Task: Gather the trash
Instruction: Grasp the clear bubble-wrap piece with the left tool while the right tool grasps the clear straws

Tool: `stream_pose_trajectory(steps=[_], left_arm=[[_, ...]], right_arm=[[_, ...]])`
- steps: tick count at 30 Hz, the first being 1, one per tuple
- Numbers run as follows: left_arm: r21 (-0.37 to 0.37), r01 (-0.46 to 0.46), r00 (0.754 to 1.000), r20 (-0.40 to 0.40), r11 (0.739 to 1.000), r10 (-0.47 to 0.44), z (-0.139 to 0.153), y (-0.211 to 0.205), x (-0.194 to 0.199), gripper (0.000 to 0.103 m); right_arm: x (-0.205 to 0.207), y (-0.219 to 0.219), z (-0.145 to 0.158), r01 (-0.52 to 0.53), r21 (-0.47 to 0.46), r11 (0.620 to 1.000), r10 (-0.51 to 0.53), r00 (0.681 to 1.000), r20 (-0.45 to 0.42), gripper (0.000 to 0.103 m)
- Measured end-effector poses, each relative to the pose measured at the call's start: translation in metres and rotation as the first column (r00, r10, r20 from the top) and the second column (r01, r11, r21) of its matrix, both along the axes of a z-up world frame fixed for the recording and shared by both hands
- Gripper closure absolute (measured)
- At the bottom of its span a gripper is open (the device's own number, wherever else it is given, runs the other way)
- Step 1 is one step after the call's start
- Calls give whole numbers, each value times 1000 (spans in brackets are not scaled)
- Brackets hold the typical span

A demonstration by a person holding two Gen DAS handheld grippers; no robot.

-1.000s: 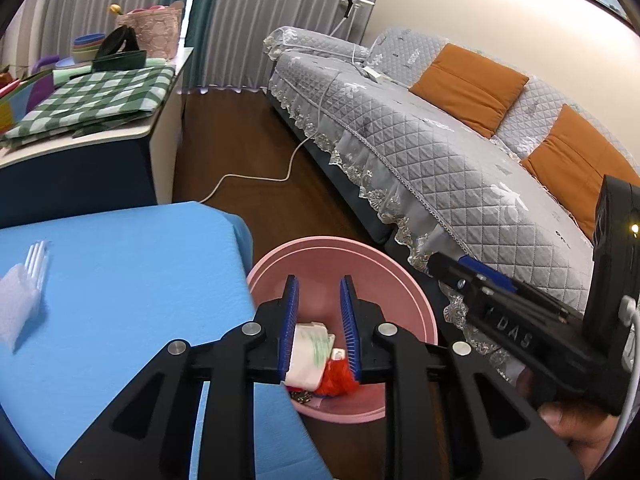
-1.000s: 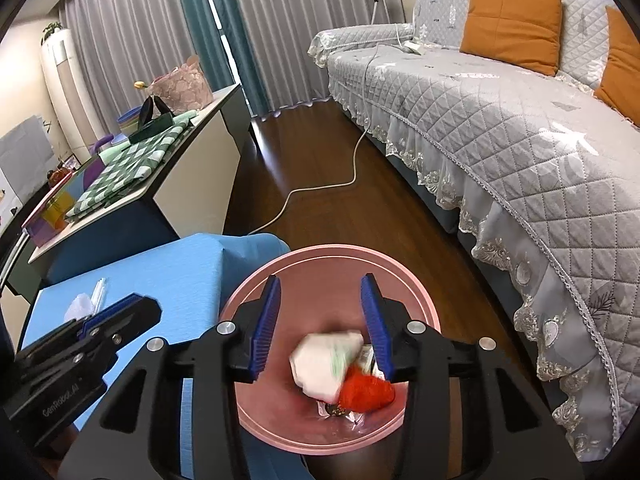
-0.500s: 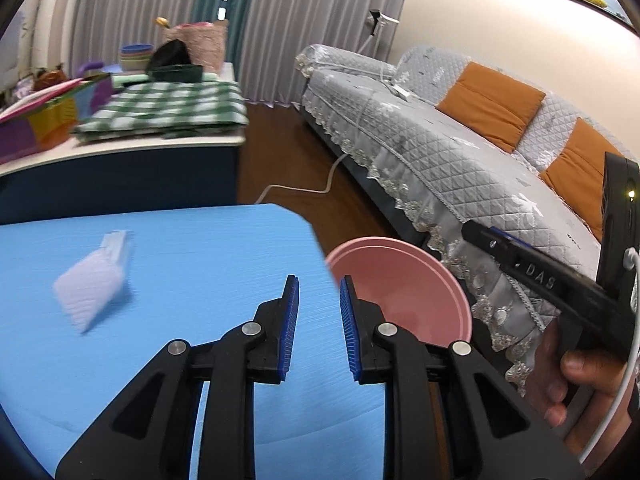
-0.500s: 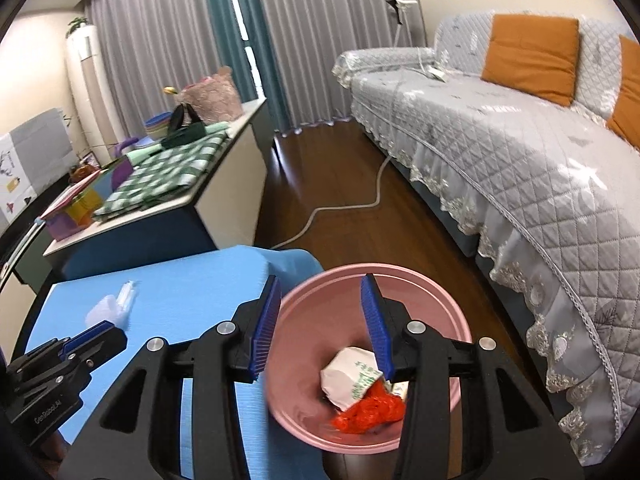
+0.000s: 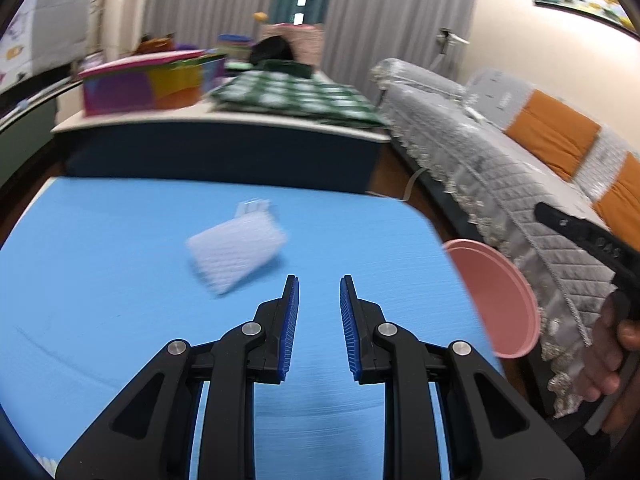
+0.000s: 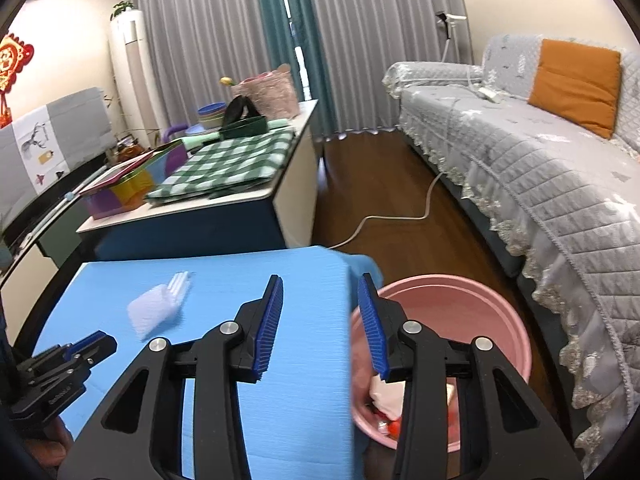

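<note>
Trash left to collect looks like one item: a white packet (image 5: 236, 250) lying flat on the blue bench (image 5: 100, 320), with thin white sticks poking from its far end. In the left wrist view it sits at about eleven o'clock from the left tool (image 5: 319, 316), near but not touching. The pink bin (image 6: 480, 300) stands off the bench edge at about three o'clock, with crumpled paper and something red already in its bottom.

Likely trouble, as I judge it: the packet is thin and lies flat, so the fingers may skate over it or push it along the smooth bench instead of pinching it. The left tool's gap is narrow, so it would probably have to widen before it could straddle the packet. A slack pinch could also let the loose sticks slide out on the way to the bin.

Left tool is slightly open and empty, angled down toward the bench surface. Right tool (image 6: 322, 324) is also empty, its jaws closing with nothing between them; it points down across the bench corner, its right finger over the bin rim. A hand (image 5: 612, 344) grips the right tool's handle at four o'clock in the left view.
</note>
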State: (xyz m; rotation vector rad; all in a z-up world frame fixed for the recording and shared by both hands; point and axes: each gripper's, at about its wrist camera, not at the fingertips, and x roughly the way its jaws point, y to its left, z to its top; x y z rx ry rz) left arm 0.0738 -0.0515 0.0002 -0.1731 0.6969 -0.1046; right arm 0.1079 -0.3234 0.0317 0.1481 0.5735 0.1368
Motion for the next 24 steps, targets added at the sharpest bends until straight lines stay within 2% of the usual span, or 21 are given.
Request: stream_pose_trajectory(steps=[3, 9, 15, 19, 22, 24], left_arm=[[2, -45, 999, -15, 999, 45, -9, 21, 3, 81], [-6, -115, 993, -37, 993, 115, -23, 52, 11, 81], [-38, -171, 983, -66, 984, 169, -37, 71, 29, 80], [-60, -178, 981, -87, 982, 172, -46, 78, 48, 64], [-57, -165, 984, -84, 985, 160, -48, 76, 61, 48], [-79, -153, 985, -94, 985, 145, -51, 75, 69, 44]], right_arm=[[8, 17, -3, -34, 5, 999, 34, 999, -7, 69], [21, 45, -10, -82, 23, 996, 82, 997, -12, 70], [36, 69, -23, -127, 1, 992, 127, 991, -36, 70], [43, 73, -28, -141, 2, 990, 141, 989, -49, 70], [48, 75, -31, -151, -6, 989, 151, 987, -55, 70], [51, 76, -34, -152, -6, 988, 152, 986, -62, 70]])
